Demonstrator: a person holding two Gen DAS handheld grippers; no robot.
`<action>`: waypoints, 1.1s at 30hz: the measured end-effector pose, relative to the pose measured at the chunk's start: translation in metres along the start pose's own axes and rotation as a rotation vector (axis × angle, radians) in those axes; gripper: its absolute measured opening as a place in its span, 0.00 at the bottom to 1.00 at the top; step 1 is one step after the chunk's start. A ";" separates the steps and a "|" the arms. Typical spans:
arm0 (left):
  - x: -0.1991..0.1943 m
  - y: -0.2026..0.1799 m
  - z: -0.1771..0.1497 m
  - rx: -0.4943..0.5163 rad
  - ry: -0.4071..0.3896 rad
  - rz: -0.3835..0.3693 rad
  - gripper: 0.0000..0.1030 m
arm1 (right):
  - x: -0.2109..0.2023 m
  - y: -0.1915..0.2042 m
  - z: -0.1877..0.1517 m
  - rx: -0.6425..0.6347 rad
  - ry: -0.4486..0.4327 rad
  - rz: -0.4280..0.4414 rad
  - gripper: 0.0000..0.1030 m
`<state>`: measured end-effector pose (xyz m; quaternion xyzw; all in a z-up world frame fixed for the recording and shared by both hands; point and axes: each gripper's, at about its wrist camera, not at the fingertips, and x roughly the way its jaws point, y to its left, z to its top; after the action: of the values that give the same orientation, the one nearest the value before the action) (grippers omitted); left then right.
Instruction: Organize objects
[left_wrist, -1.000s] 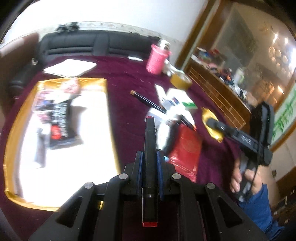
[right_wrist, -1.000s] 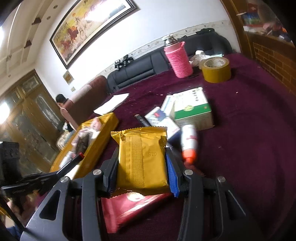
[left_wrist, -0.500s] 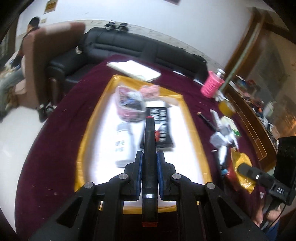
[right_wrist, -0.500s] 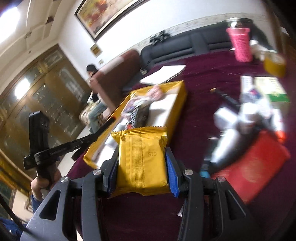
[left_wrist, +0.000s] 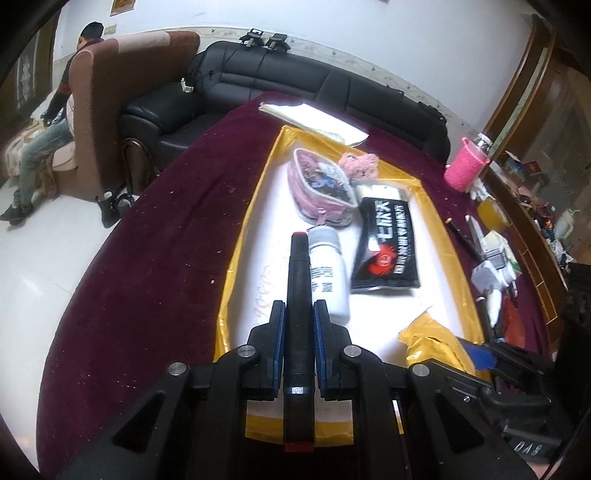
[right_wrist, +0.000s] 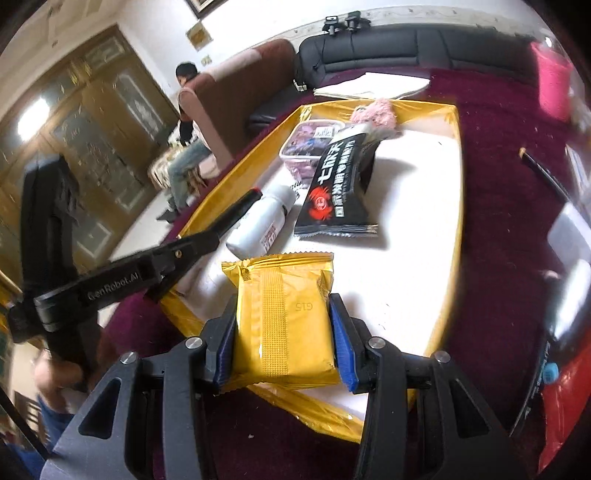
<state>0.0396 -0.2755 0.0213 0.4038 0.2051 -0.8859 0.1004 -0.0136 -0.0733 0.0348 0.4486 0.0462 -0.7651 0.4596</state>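
My left gripper (left_wrist: 299, 314) is shut on a black marker (left_wrist: 298, 280) with red ends and holds it over the near part of the gold-rimmed white tray (left_wrist: 240, 266). My right gripper (right_wrist: 284, 325) is shut on a yellow snack packet (right_wrist: 284, 317) over the tray's near edge (right_wrist: 447, 295). The packet also shows in the left wrist view (left_wrist: 432, 343). In the tray lie a white bottle (left_wrist: 327, 273), a black snack bag (left_wrist: 388, 251), a pink pouch (left_wrist: 321, 188) and a pink plush (left_wrist: 358, 166).
The table has a maroon cloth (left_wrist: 155, 258). Right of the tray lie a pen (left_wrist: 461, 236), small boxes (left_wrist: 495, 262), a red booklet (right_wrist: 569, 398), a pink cup (left_wrist: 465, 166) and a tape roll (left_wrist: 491, 214). White paper (left_wrist: 314, 118) lies beyond the tray. A sofa (left_wrist: 295, 81) stands behind.
Both grippers have swung left from the clutter at the table's right to over the tray. Each still holds its object: the marker and the yellow packet.
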 end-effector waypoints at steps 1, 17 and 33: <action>0.001 0.001 -0.001 0.003 0.002 0.008 0.11 | 0.002 0.003 0.000 -0.024 -0.002 -0.023 0.42; -0.002 0.005 0.002 0.028 0.013 0.029 0.11 | 0.048 0.033 0.013 -0.187 0.144 -0.185 0.42; -0.018 0.016 0.008 -0.033 -0.010 -0.060 0.12 | 0.043 0.039 0.019 -0.083 0.139 0.068 0.57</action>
<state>0.0516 -0.2927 0.0351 0.3914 0.2314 -0.8869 0.0814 -0.0049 -0.1331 0.0282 0.4826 0.0943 -0.7136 0.4990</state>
